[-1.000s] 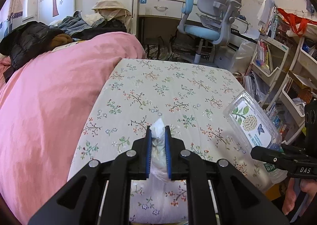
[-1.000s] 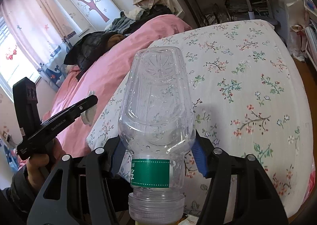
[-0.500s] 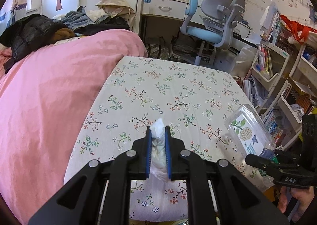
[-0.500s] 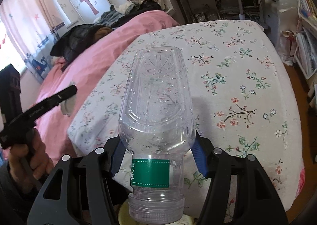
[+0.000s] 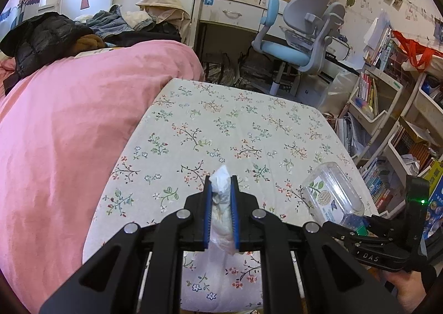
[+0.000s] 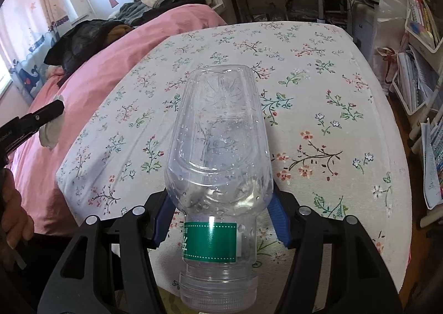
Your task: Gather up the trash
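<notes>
1. A clear plastic bottle (image 6: 218,153) with a green label band near its neck is clamped in the right gripper (image 6: 218,219), its blue pads pressing on the shoulder just above the label. The neck points back toward the camera and the base points out over the bed. Droplets cling to the inside wall.

2. In the left wrist view the same bottle (image 5: 332,195) shows at the right, tilted, a leaf-and-flower print on its side. It sits in the right gripper (image 5: 357,226), which is held by a person's hand (image 5: 407,289) at the lower right corner.

3. A crumpled white tissue (image 5: 221,211) is pinched between the nearly closed blue pads of the left gripper (image 5: 221,214), its wadded top poking above the fingertips and its bottom hanging below them.

4. From the right wrist the tissue (image 6: 51,131) appears at the far left, hanging from the left gripper (image 6: 52,112) over the pink duvet (image 6: 91,84).

5. Both grippers are held above the near end of a bed covered by a floral sheet (image 5: 238,131). The sheet's near edge drops away just below the gripper fingers.

6. The pink duvet (image 5: 63,136) bulges along the left side; the floral surface ahead lies flat.

7. Bookshelves (image 5: 387,109) crowd the bed's right edge, and a blue desk chair (image 5: 299,42) stands beyond its far end.
</notes>
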A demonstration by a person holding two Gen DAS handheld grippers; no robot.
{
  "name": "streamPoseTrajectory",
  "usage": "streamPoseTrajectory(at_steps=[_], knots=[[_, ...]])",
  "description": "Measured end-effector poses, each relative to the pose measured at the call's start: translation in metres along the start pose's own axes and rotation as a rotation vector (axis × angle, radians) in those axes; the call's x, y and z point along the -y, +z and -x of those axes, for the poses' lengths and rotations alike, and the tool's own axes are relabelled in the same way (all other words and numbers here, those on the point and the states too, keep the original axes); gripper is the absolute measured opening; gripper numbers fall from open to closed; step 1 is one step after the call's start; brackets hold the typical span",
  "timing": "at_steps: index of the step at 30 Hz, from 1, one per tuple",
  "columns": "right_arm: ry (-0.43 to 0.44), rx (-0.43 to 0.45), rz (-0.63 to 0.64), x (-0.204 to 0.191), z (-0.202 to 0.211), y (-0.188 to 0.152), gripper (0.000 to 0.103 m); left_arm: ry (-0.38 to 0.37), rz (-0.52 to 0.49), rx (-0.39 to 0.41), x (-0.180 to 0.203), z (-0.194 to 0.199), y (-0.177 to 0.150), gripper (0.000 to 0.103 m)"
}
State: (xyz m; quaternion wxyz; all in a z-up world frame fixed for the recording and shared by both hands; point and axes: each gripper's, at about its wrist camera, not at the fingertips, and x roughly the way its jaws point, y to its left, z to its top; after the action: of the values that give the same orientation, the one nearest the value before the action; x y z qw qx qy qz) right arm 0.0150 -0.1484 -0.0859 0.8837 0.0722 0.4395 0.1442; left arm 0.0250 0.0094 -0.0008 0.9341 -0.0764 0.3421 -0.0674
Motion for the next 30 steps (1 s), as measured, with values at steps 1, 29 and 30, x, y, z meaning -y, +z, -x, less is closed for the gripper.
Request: streamPoseTrajectory(at_steps=[1,29,30], knots=[[-0.002,0.000,0.002,0.000,0.000,0.000,0.058,0.001,0.001,0.001,0.000,0.000,0.000,0.013],[-0.082,0.053,0.075,-0.020,-0.007,0.014,0.077,-0.031,0.038,0.032,-0.005,0.010,0.005,0.013],[-0.083,0.052,0.074,-0.020,-0.008,0.014,0.077,-0.031,0.038,0.031,-0.005,0.010,0.005,0.013]])
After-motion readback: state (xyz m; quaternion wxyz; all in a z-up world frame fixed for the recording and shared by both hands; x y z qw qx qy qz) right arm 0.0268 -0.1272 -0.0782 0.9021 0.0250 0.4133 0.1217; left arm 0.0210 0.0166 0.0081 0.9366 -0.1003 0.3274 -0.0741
